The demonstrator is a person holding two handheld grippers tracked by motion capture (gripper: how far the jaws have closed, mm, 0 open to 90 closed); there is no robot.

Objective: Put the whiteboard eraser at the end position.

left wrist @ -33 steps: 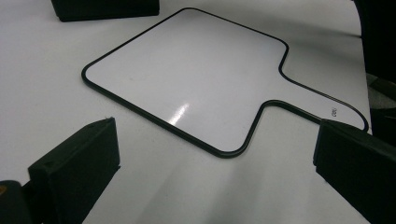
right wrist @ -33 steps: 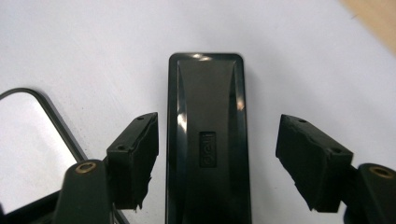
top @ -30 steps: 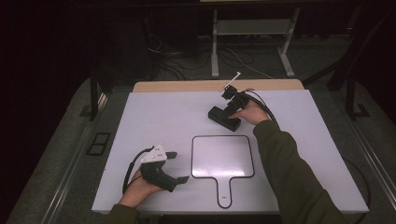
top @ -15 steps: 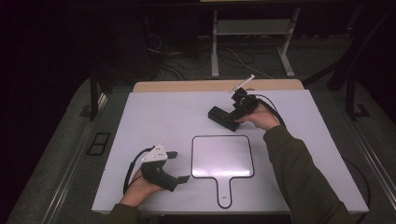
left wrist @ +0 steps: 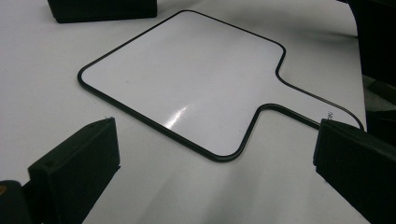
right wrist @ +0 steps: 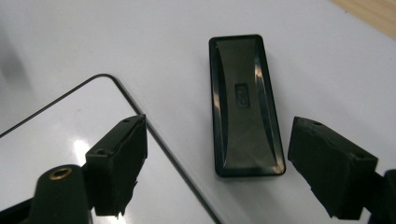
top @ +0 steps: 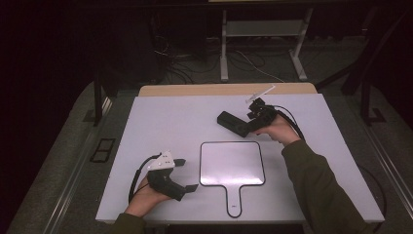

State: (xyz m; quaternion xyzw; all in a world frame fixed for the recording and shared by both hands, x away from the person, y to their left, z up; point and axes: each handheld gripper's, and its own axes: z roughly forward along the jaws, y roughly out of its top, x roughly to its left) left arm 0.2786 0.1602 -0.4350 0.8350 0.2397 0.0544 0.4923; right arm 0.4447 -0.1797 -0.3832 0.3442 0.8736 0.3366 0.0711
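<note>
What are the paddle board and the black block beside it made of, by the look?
Paddle board: glossy white panel, likely melamine or coated sheet, judging by its sharp glare; thin black edging, probably plastic. Black block: looks like moulded hard plastic with a satin sheen, curved highlights and an embossed mark, likely an eraser.

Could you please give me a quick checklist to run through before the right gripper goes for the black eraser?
1. Right gripper jaws open, nothing between them: ok.
2. Eraser flat on the table, top face up: ok.
3. Eraser apart from the whiteboard: ok.
4. Jaws straddling the eraser: not ok, it lies ahead of them.
5. Left gripper beside the whiteboard, jaws open: ok.
</note>
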